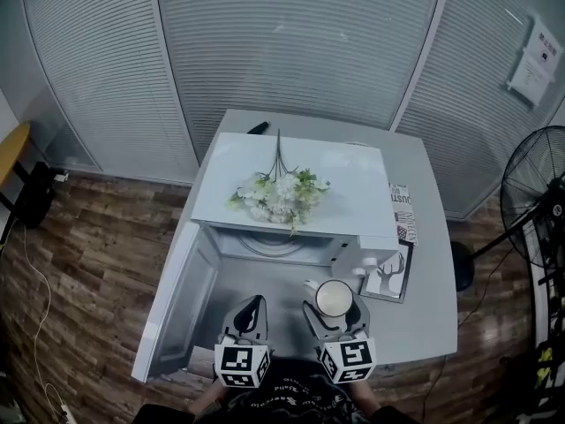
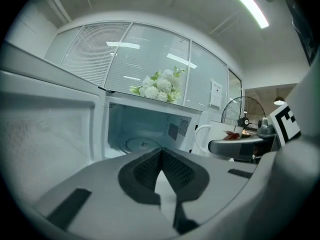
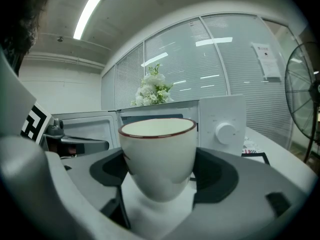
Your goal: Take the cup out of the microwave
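A white cup [image 1: 334, 298] with a dark red rim [image 3: 158, 154] sits between the jaws of my right gripper [image 1: 332, 311], which is shut on it, in front of the white microwave [image 1: 291, 193]. The cup is held upright, outside the oven. The microwave door [image 1: 173, 299] hangs open to the left, and the cavity with its glass turntable [image 2: 141, 144] holds nothing. To the left of the cup, my left gripper [image 1: 251, 312] is shut on nothing before the open cavity. In the left gripper view, the cup's handle [image 2: 201, 137] shows at the right.
A bunch of white artificial flowers [image 1: 278, 193] lies on top of the microwave. A card with a deer drawing [image 1: 389, 273] and a printed strip [image 1: 403, 210] lie on the grey table [image 1: 424, 316] to the right. A standing fan [image 1: 537, 193] is at the far right.
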Action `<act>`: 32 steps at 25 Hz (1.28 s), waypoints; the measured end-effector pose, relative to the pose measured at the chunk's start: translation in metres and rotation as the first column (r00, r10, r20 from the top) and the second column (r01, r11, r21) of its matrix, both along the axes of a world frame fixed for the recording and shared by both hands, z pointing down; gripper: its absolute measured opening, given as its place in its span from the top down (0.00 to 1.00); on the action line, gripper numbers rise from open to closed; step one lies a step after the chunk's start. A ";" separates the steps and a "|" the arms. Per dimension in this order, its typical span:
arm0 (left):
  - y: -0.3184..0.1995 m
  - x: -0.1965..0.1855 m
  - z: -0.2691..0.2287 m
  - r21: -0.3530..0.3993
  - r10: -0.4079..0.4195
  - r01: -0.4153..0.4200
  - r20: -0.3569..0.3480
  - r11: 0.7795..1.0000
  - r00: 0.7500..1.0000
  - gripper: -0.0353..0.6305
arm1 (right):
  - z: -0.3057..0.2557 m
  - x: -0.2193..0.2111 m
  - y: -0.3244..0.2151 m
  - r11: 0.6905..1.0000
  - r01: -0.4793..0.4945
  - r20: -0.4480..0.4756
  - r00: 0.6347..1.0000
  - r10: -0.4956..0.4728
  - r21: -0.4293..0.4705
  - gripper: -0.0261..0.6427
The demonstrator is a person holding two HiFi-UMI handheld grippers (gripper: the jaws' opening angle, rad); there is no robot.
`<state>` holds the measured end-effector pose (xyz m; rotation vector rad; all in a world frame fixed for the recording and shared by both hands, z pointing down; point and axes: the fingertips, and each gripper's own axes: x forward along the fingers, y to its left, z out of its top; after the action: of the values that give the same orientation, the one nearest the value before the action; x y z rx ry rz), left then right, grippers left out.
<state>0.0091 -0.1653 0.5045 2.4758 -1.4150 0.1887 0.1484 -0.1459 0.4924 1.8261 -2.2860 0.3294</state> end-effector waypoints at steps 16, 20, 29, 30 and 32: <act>0.000 0.003 -0.015 0.050 -0.007 0.007 0.005 0.999 1.000 0.94 | -0.009 0.005 0.004 0.999 -0.014 0.017 1.000 0.013 0.030 0.38; 0.002 0.003 -0.016 0.054 -0.008 0.008 0.006 0.998 1.000 0.94 | -0.008 0.005 0.006 1.000 -0.012 0.008 1.000 0.012 0.028 0.38; 0.002 -0.001 -0.017 0.060 -0.015 0.014 0.010 0.998 1.000 0.94 | -0.011 0.001 0.005 0.999 -0.006 0.000 1.000 0.006 0.045 0.38; 0.002 -0.001 -0.017 0.061 -0.016 0.016 0.010 0.998 1.000 0.94 | -0.010 0.000 0.005 0.999 -0.005 0.001 1.000 0.005 0.045 0.38; 0.002 -0.003 -0.017 0.062 -0.020 0.019 0.011 0.998 1.000 0.94 | -0.010 -0.001 0.005 0.999 -0.002 0.001 1.000 0.002 0.044 0.38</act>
<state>0.0062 -0.1632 0.4874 2.5127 -1.4708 0.1580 0.1473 -0.1409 0.4824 1.8490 -2.3101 0.2822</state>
